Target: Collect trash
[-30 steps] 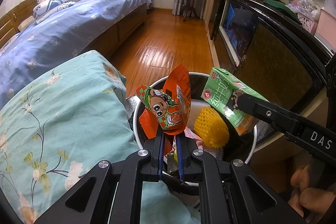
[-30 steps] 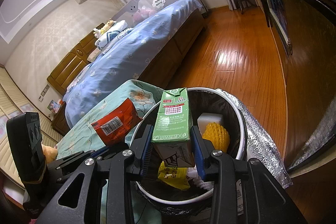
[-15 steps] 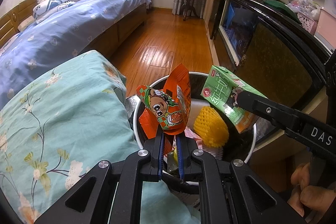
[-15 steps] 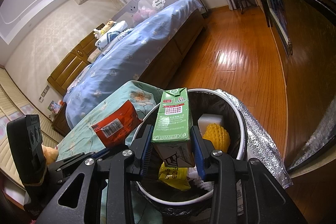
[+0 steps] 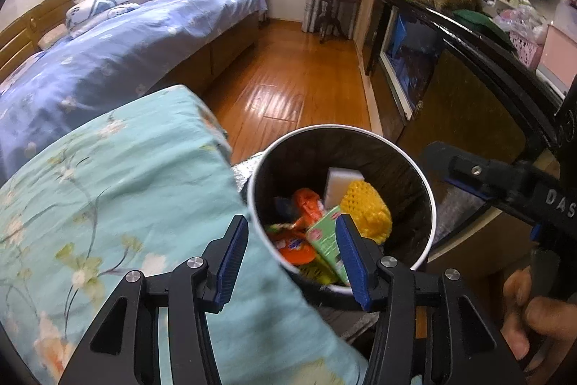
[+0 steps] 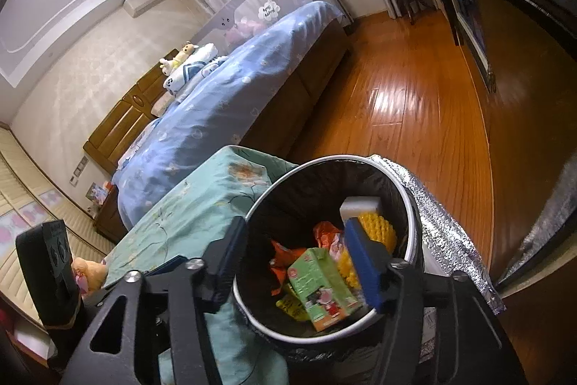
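A round bin with a white rim [image 5: 360,132] [image 6: 324,161] and black liner stands below both grippers. Inside lie a green drink carton [image 5: 326,242] [image 6: 319,284], an orange snack wrapper [image 5: 306,208] [image 6: 285,258], a yellow foam net [image 5: 366,208] [image 6: 378,228] and a white block [image 5: 340,183] [image 6: 360,206]. My left gripper [image 5: 292,251] hangs over the bin's near left rim, jaws opening, nothing between the pads. My right gripper [image 6: 299,258] is above the bin, jaws opening, the carton lying loose below them. The right gripper's arm [image 5: 505,183] crosses the left wrist view.
A teal floral quilt [image 5: 126,204] [image 6: 202,204] lies against the bin's left side. Silver foil [image 6: 443,226] sits to its right. A blue bed [image 5: 108,60], a wooden floor [image 5: 299,85] and a dark cabinet [image 5: 468,118] surround it. A hand [image 5: 533,313] shows at the right edge.
Both grippers went from shut to open. The orange wrapper left the left gripper and the green carton left the right gripper; both now lie in the bin.
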